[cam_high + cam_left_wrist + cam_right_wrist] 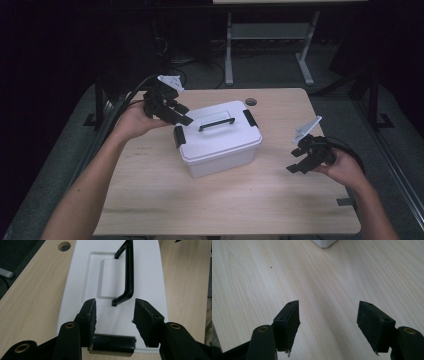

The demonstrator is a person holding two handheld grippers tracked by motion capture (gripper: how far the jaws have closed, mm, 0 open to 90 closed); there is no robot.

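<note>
A white lidded box stands mid-table with a black carry handle lying on its lid and a black latch on each end. My left gripper hovers at the box's left end, just above the left latch. In the left gripper view its jaws stand open over the lid, astride the latch without touching it, with the handle just ahead. My right gripper is held to the right of the box, apart from it, open over bare wood. A corner of the box shows far ahead.
The light wooden table has a round cable hole near its far edge, behind the box. Beyond the table stands another desk's white leg frame on grey floor. The surroundings are dark.
</note>
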